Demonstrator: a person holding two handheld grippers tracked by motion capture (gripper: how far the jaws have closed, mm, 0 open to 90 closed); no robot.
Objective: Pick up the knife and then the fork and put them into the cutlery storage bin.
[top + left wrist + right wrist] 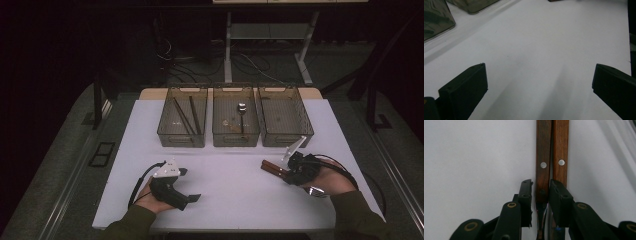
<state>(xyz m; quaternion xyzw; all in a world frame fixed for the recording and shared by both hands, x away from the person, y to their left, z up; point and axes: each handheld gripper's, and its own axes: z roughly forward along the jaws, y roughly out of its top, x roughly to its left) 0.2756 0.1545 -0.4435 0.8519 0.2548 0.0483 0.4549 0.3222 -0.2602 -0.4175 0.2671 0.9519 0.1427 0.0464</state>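
Three smoky translucent plastic bins (235,137) are lined up at the white table's (230,190) far edge: dark sticks (187,116) left, metal spoon (242,111) middle. Bare tabletop is spread before the wide-apart left gripper (539,82). One of two wooden-handled utensils (543,165) near the right edge is clamped by the right gripper (541,191).

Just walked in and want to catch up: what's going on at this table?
A person is sorting cutlery into three bins at the far edge of the white table. The right gripper has closed around the left one of two wooden-handled utensils lying side by side. The left gripper rests open with nothing between its jaws. One bin holds chopsticks, the middle one a spoon.
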